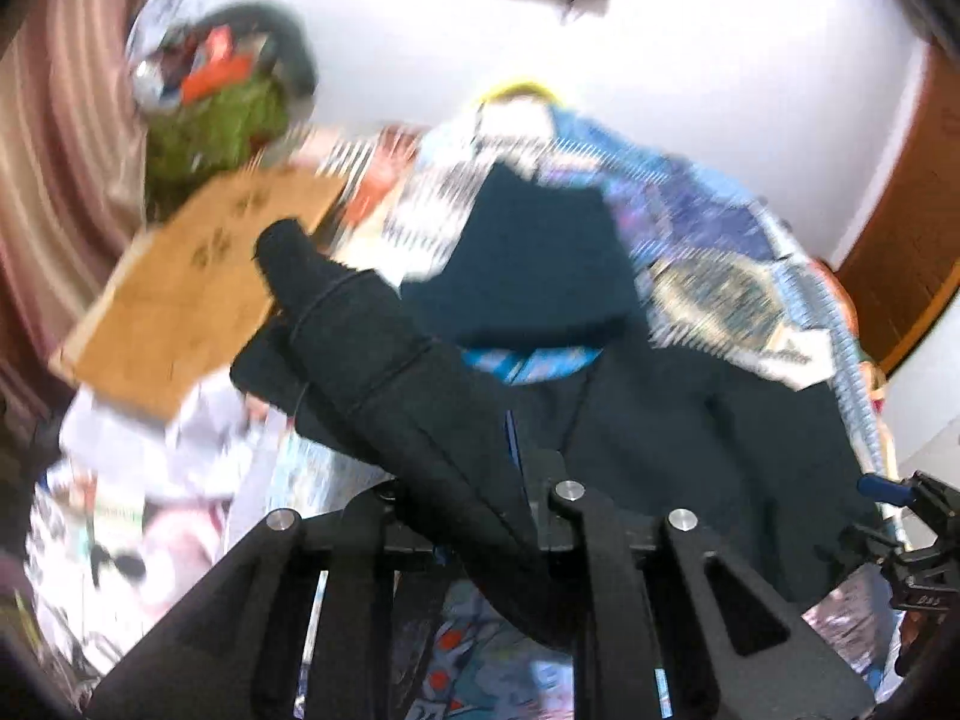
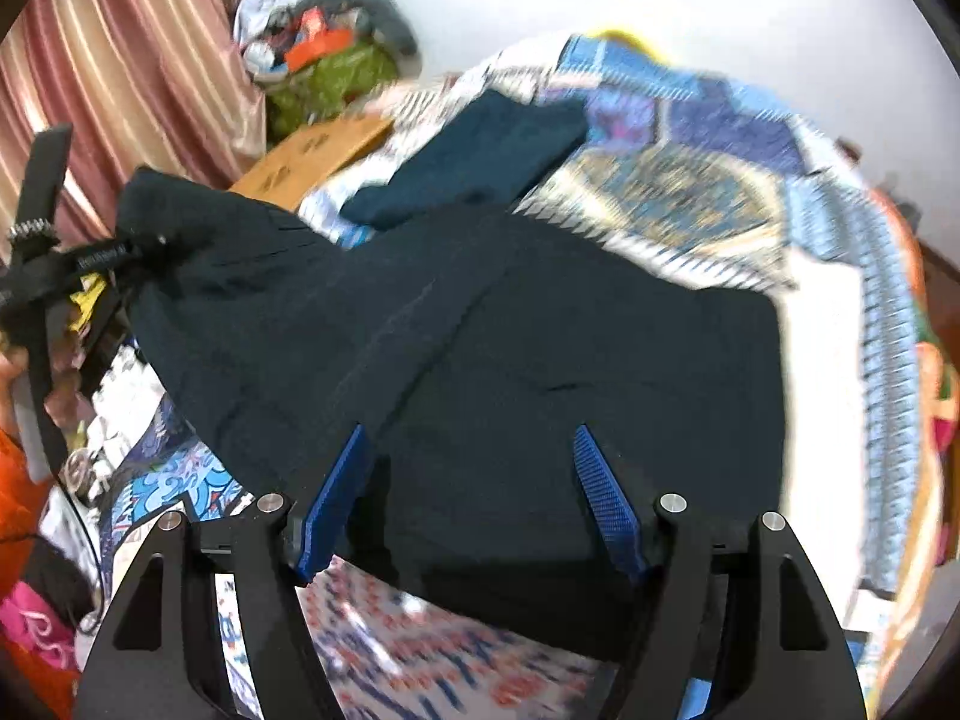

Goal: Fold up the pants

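Beyond pants, folded garment, cardboard

Bed covered by a patterned blue patchwork quilt, filling the middle and right of the frame. Dark pants spread across its centre, a folded dark teal garment just beyond them toward upper centre. Brown cardboard box at the upper-left edge.
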Tool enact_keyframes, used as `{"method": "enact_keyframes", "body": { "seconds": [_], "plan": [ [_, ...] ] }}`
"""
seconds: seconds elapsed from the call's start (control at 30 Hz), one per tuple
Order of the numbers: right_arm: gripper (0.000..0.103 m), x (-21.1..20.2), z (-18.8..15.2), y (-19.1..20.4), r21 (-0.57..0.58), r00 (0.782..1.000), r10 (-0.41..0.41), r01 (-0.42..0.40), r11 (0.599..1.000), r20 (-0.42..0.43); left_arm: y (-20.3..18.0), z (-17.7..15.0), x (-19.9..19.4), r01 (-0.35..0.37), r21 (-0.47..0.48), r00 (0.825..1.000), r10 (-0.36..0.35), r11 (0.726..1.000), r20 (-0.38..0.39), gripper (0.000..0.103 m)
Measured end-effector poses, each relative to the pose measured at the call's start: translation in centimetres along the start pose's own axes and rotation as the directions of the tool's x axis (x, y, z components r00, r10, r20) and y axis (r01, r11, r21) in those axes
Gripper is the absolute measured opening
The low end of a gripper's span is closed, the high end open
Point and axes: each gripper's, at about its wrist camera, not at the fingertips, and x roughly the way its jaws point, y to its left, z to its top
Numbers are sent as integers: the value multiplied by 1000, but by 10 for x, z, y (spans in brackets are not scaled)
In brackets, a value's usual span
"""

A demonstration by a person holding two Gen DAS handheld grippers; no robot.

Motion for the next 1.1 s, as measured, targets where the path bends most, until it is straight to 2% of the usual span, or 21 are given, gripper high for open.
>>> {"method": "enact_keyframes", "body": {
  "seconds": [0.1,0.17,0.23,0.37,0.5,0.6,0.67,0.7,0.73,0.8,0.83,0.87,0.97,1.07,1.1],
  "plan": [
    [67,-20,-8,-24,52,998,-52,51,997,21,-27,28,-24,34,66,996,-40,997,83,15],
    [67,-28,-18,-44,102,996,-93,91,991,16,-53,44,-40,63,124,987,-80,990,137,15],
    [67,-27,-27,-61,160,995,-101,101,982,-10,-83,55,-54,93,186,976,-127,978,178,15],
    [67,-6,-50,-77,212,992,-90,106,971,-85,-142,67,-66,185,279,952,-242,942,186,14],
    [67,-9,-55,-81,249,996,-71,80,965,-44,-199,67,-57,304,342,925,-361,889,117,13],
    [67,-23,-57,-85,264,997,-73,74,962,-12,-234,53,-31,395,363,908,-418,844,-16,13],
    [67,-30,-61,-85,258,996,-89,88,962,-9,-253,33,-4,450,358,892,-430,818,-138,13],
    [67,-34,-64,-86,256,996,-94,93,962,-10,-260,22,8,478,354,878,-438,804,-192,13],
    [67,-38,-68,-87,257,995,-98,98,961,-11,-267,8,18,519,347,854,-454,781,-254,13],
    [67,-44,-77,-87,267,995,-101,102,958,-15,-280,-16,28,555,364,828,-455,748,-326,13],
    [67,-47,-79,-87,274,995,-100,101,956,-17,-285,-24,30,562,373,822,-451,738,-346,13],
    [67,-50,-83,-87,282,995,-100,101,954,-18,-293,-36,32,565,390,819,-438,727,-370,14],
    [67,-56,-89,-88,306,996,-93,92,948,-10,-307,-65,39,537,459,833,-359,707,-421,19],
    [67,-57,-92,-87,328,997,-75,72,942,-2,-311,-76,36,523,517,842,-317,677,-437,24],
    [67,-58,-94,-85,331,998,-67,63,941,-1,-310,-74,29,528,537,841,-315,658,-440,28]
  ]
}}
